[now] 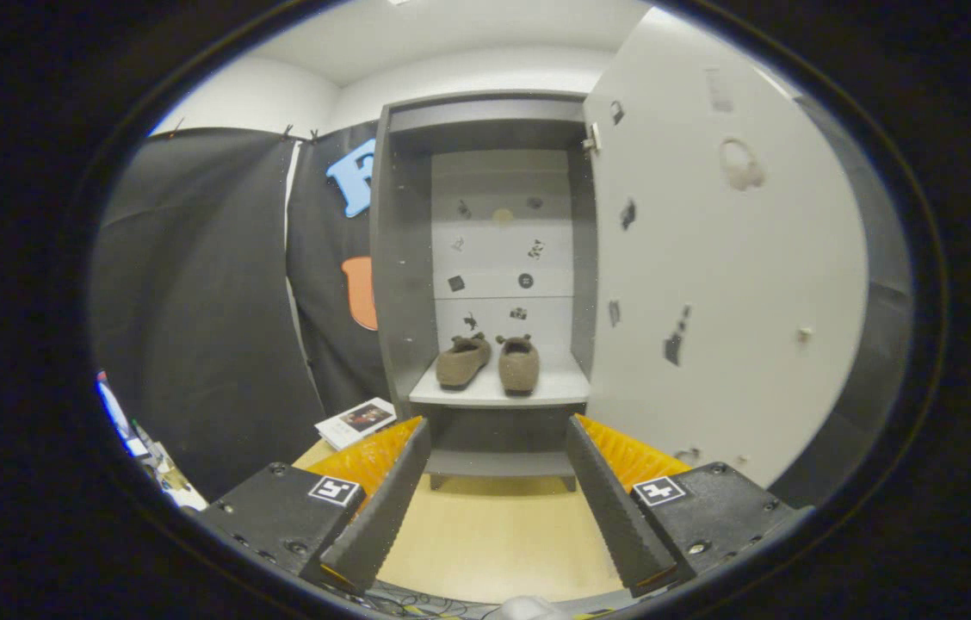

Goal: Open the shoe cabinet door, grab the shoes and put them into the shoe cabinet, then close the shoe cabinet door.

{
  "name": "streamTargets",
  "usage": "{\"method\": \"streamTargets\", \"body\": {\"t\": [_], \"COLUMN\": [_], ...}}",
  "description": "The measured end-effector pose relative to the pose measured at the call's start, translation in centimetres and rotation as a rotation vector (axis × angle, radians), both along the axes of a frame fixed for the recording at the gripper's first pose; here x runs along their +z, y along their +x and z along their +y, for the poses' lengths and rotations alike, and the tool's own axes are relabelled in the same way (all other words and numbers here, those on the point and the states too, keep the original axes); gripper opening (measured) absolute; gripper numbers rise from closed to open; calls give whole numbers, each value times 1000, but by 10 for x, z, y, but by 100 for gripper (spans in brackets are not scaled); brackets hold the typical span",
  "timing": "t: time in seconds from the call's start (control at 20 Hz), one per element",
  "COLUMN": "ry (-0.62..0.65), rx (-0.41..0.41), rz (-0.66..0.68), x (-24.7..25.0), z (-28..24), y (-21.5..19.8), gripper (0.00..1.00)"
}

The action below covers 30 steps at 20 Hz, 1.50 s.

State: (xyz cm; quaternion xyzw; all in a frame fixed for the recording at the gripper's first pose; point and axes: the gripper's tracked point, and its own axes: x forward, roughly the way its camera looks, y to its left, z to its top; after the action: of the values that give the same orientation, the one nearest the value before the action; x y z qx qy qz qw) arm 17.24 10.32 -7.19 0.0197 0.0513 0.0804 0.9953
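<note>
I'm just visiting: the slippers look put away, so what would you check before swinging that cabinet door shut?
1. Both brown slippers sit on the shelf, inside the shoe cabinet: ok.
2. Slippers clear of the shelf's front edge: ok, they sit back from it.
3. Door swung wide open on its hinge, beyond the right finger: ok.
4. Gripper free: ok, jaws open, nothing between them.
5. Jaws touching the door: not ok, still apart from it.
6. Handle on the door's outer face: cannot tell.
</note>
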Motion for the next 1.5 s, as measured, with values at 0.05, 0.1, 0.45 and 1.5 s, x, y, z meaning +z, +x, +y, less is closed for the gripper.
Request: {"method": "streamTargets", "body": {"t": [0.05, 0.1, 0.45, 1.5], "ry": [8, 21, 101, 34], "rx": [-21, -45, -204, 216], "rz": [-3, -8, -58, -50], "x": [1, 2, 16, 28], "z": [-17, -36, -162, -217], "y": [-13, -27, -67, 23], "gripper": [100, 100, 100, 98]}}
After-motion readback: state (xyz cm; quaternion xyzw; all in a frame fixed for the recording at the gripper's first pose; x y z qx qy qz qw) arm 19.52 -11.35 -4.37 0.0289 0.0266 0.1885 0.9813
